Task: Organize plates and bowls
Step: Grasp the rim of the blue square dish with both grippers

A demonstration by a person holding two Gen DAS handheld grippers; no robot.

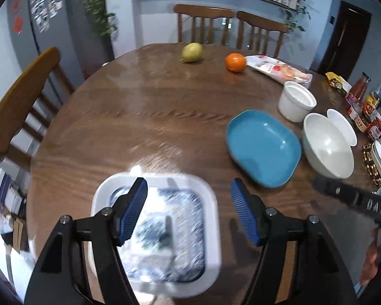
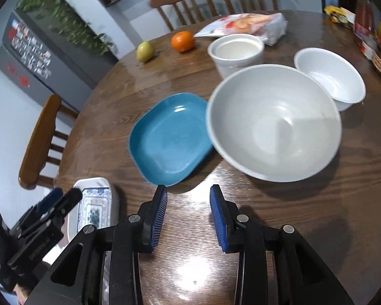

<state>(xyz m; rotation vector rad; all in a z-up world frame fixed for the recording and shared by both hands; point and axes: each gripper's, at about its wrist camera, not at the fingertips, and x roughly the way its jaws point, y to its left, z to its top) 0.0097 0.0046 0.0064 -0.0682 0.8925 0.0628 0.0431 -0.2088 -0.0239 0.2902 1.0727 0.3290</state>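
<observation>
A white square plate with a blue pattern (image 1: pixel 160 233) lies at the near edge of the round wooden table (image 1: pixel 139 117), below my open left gripper (image 1: pixel 189 198); whether the fingers touch it I cannot tell. It also shows in the right wrist view (image 2: pixel 94 203). A blue plate (image 1: pixel 264 147) (image 2: pixel 170 139) lies mid-table. A large white bowl (image 2: pixel 274 124) (image 1: pixel 327 147) sits right of it, a smaller white bowl (image 2: pixel 330 76) and a white ramekin (image 2: pixel 236 53) behind. My right gripper (image 2: pixel 189 198) is open and empty, just short of the blue plate and large bowl.
A lemon (image 1: pixel 191 52), an orange (image 1: pixel 235 62) and a snack bag (image 1: pixel 279 70) lie at the table's far side. Jars and bottles (image 1: pixel 365 109) stand at the right edge. Wooden chairs (image 1: pixel 20 101) surround the table.
</observation>
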